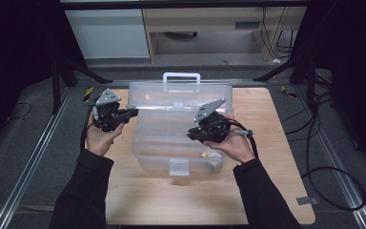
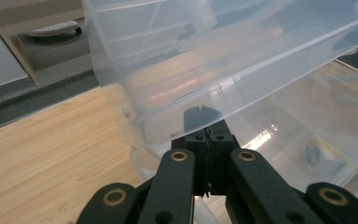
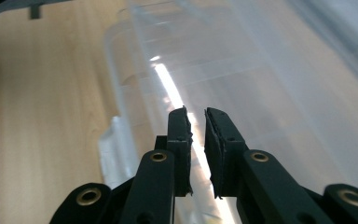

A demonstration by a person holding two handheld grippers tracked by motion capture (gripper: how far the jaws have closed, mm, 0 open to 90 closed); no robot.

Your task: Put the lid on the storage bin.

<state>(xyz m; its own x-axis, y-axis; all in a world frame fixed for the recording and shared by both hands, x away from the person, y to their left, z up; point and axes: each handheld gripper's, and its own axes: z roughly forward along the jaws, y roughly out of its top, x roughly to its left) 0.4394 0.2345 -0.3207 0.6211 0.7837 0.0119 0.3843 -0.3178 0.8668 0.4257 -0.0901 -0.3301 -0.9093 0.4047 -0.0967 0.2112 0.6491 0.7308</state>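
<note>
Now | L gripper [image 2: 204, 122] pinching box lid [image 2: 242, 60] edge | R gripper [image 3: 196, 122] slightly apart, empty

Wooden table [image 1: 267, 191]; black cables [image 1: 324, 176] right; white cabinet [image 1: 107, 33] behind, probably.

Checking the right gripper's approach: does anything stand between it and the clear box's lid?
Nothing visible does. The right gripper, jaws slightly parted, points straight at the lid with no object between. The left gripper pinches the lid's left edge, well aside.
</note>
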